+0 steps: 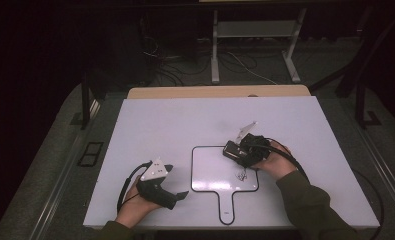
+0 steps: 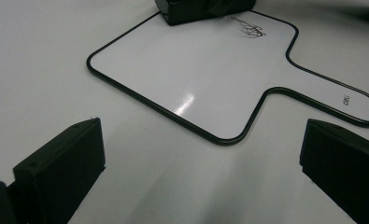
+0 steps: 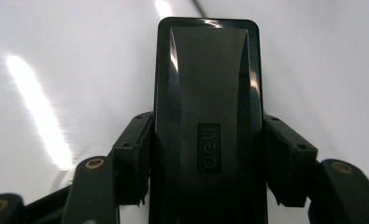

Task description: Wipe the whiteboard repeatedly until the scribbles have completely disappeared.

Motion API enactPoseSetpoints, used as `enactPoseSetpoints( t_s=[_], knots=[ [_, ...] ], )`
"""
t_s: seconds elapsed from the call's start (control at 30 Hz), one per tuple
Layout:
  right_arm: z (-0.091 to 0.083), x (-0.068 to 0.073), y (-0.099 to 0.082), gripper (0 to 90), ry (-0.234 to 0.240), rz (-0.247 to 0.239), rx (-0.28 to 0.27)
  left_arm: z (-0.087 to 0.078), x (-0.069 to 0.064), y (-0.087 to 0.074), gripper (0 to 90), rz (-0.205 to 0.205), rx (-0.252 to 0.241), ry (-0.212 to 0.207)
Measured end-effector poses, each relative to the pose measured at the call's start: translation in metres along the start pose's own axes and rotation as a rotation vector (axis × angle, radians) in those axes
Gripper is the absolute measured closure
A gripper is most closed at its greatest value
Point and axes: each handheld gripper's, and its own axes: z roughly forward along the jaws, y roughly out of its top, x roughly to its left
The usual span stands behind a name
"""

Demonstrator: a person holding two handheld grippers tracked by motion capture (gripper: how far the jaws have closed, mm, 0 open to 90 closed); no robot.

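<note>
On the white bench [image 1: 150,125] lies a paddle-shaped whiteboard [image 1: 210,170], mostly clean. The right gripper [image 1: 235,151], jaws clamped on a black eraser [image 3: 208,102], presses it on the board's upper right; a small scribble [image 1: 242,175] just below remains to wipe. The left gripper [image 1: 177,196] rests spread wide, holding nothing.

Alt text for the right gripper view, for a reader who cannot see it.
A black eraser is clamped between the right gripper's two black jaws, seen lengthwise, over a glossy white whiteboard with streaks of glare.
</note>
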Motion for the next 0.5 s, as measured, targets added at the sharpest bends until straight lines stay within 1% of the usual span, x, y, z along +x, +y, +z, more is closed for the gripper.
enactPoseSetpoints(
  t_s=[0.03,0.1,0.17,0.2,0.27,0.3,0.33,0.37,0.5],
  knots=[
    [0.0,-0.004,-0.002,38.8,-0.01,0.01,0.001,0.0,0.0,0.0,0.0,0.0,0.001,0.0],
    [-0.001,-0.011,-0.005,38.8,-0.014,0.044,0.001,0.001,0.0,0.0,0.0,0.0,0.002,-0.001],
    [-0.002,-0.015,-0.008,38.8,-0.019,0.052,0.006,0.001,0.0,0.0,0.0,0.0,0.004,-0.002],
    [-0.002,-0.015,-0.009,38.8,-0.021,0.049,0.003,0.001,0.0,0.0,0.0,0.002,0.006,-0.002],
    [-0.002,-0.013,-0.009,38.8,-0.028,0.042,0.007,0.001,0.0,0.0,0.0,0.002,0.005,-0.003],
    [-0.003,-0.011,-0.009,38.8,-0.023,0.036,0.009,0.001,0.0,0.0,0.0,0.001,0.005,-0.002],
    [-0.004,-0.005,-0.009,38.8,-0.009,0.023,0.007,0.001,0.0,0.0,0.0,0.001,0.005,-0.002],
    [-0.004,-0.005,-0.009,38.8,-0.009,0.023,0.007,0.001,0.0,0.0,0.0,0.001,0.004,-0.002],
    [-0.006,0.007,-0.01,38.8,0.026,-0.002,0.0,0.001,0.0,0.0,0.0,0.003,0.005,-0.003]
  ],
)
